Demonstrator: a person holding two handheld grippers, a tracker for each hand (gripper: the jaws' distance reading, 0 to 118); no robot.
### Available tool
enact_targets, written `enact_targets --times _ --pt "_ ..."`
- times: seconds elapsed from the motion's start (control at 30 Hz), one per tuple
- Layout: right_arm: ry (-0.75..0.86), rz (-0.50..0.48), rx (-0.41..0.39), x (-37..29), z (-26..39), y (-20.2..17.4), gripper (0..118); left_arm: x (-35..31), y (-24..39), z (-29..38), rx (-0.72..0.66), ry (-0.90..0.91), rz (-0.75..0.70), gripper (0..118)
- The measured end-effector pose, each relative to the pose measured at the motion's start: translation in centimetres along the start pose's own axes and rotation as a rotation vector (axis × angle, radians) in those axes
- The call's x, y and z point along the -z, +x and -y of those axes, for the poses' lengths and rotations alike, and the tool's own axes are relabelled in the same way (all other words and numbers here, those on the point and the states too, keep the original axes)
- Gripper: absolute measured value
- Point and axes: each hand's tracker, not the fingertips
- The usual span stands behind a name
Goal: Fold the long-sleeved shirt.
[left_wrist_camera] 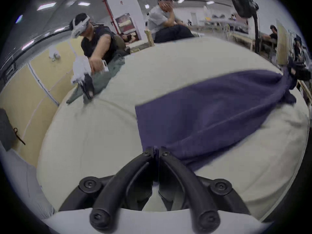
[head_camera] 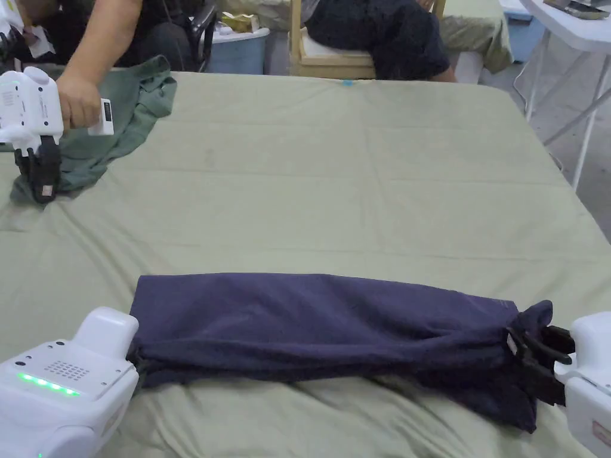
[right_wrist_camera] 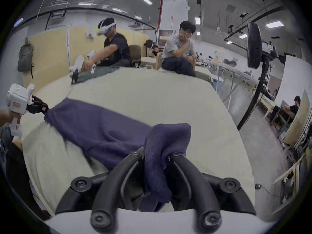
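Two hand-held grippers point(left_wrist_camera: 156, 151) point(right_wrist_camera: 157, 153) pinch one shirt point(head_camera: 322, 322).

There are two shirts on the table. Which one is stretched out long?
The dark navy blue shirt near the front edge, a long band pulled between two grippers. The grey-green shirt lies crumpled at the far corner.

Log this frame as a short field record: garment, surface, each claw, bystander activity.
garment: navy shirt, folded into a long narrow band lying crosswise near the front edge
surface: pale green sheet covering the table
left claw: shut on the shirt's left end
right claw: shut on the bunched right end
bystander activity: another person's claw works on a green garment at the far left corner
fold state: partly done, band not yet folded across
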Motion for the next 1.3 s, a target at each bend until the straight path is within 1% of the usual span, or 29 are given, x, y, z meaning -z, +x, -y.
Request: enact_targets --times 0.07,0.1,0.13,0.17,0.2,0.23,0.27,0.33,0.37,0.43,0.5,0.53,0.57,0.6,0.63,0.67,0.7,0.73,0.8,0.83,0.9,0.97,1.0,1.03,1.07,1.13,1.17,1.2,1.3 --pt "-0.014 0.004 -0.008 0.0 1.1 -0.1 37 0.3 0.0 0.6 -0.037 -0.018 0.009 6" --pt "-0.019 -0.018 0.026 -0.1 1.2 0.2 45 0.1 -0.1 0.7 -0.045 -0.016 0.012 7" --pt "-0.032 -0.011 0.055 -0.3 1.0 0.5 67 0.1 -0.2 0.4 -0.049 -0.020 0.021 16" --pt "-0.034 0.014 0.083 -0.7 0.4 1.0 89 -0.1 -0.4 0.0 -0.047 -0.028 0.025 40" --pt "-0.048 -0.002 0.116 -1.3 -0.3 1.5 106 -0.3 -0.7 -0.3 -0.046 -0.028 0.031 79" --pt "-0.012 -0.033 0.162 -2.8 -1.7 2.1 113 -1.2 -1.4 -0.7 -0.061 -0.036 0.087 118" --pt "0.041 -0.054 0.181 -4.4 -3.2 2.4 113 -2.6 -2.2 -0.9 -0.075 -0.010 0.160 118" --pt "0.134 -0.058 0.138 -6.9 -6.4 2.7 115 -4.7 -4.0 -2.7 -0.061 0.031 0.220 118" --pt "0.178 -0.056 0.118 -7.7 -8.3 2.5 118 -5.5 -4.6 -3.3 -0.045 0.054 0.208 118" --pt "0.192 -0.049 0.129 -7.3 -11.2 1.5 118 -6.4 -5.7 -5.5 -0.052 0.150 0.215 118" --pt "0.181 -0.065 0.166 -5.0 -12.9 0.0 115 -5.6 -6.1 -6.8 -0.187 0.192 0.220 118" --pt "0.193 -0.086 0.183 -3.5 -13.3 -0.9 80 -4.9 -6.8 -7.7 -0.287 0.200 0.234 118" --pt "0.178 -0.086 0.181 -1.6 -13.5 -2.1 14 -3.6 -7.4 -8.4 -0.377 0.163 0.265 118" --pt "0.146 -0.087 0.186 0.2 -13.4 -3.1 10 -2.0 -7.8 -8.8 -0.427 0.090 0.254 110" --pt "0.116 -0.042 0.229 1.4 -13.6 -4.2 10 -0.2 -8.5 -8.7 -0.462 0.015 0.253 54" --pt "0.071 -0.145 0.226 2.3 -13.8 -5.1 10 1.3 -9.4 -8.3 -0.492 0.001 0.311 5" --pt "0.066 -0.188 0.239 2.8 -13.9 -6.0 10 2.8 -10.3 -7.9 -0.538 -0.046 0.318 5" --pt "0.063 -0.176 0.225 3.8 -13.6 -6.8 10 3.3 -12.0 -7.5 -0.573 -0.069 0.263 5" --pt "0.047 -0.187 0.177 4.3 -13.9 -8.2 10 5.1 -14.9 -6.4 -0.714 -0.100 0.529 5" --pt "0.039 -0.201 0.161 4.7 -13.7 -8.7 10 6.4 -16.6 -5.6 -0.810 -0.173 0.687 25" --pt "0.019 -0.188 0.133 5.3 -13.8 -9.5 10 10.8 -20.7 -1.6 -0.871 -0.240 0.808 115" --pt "0.008 -0.189 0.130 6.2 -13.6 -9.6 10 13.7 -22.0 0.0 -0.804 -0.298 0.846 118" --pt "0.001 -0.188 0.129 6.5 -13.5 -9.7 10 15.0 -22.8 1.0 -0.840 -0.178 0.993 118" --pt "-0.005 -0.186 0.131 6.6 -13.6 -9.8 10 12.6 -19.1 1.0 -0.873 -0.268 0.960 118" --pt "-0.011 -0.189 0.132 6.6 -13.6 -10.0 10 13.4 -18.4 1.4 -0.941 -0.268 1.002 118" --pt "-0.023 -0.178 0.127 6.9 -13.5 -10.4 10 14.3 -17.8 2.2 -1.057 -0.158 1.152 118" --pt "-0.024 -0.168 0.117 6.9 -13.5 -10.7 10 17.7 -19.5 1.8 -1.099 -0.157 1.203 118" --pt "-0.025 -0.174 0.116 6.8 -13.5 -10.8 10 18.3 -18.9 1.1 -1.120 -0.168 1.217 118" --pt "-0.026 -0.177 0.109 7.2 -13.3 -11.1 10 19.9 -15.1 -0.6 -1.035 -0.186 1.256 118"
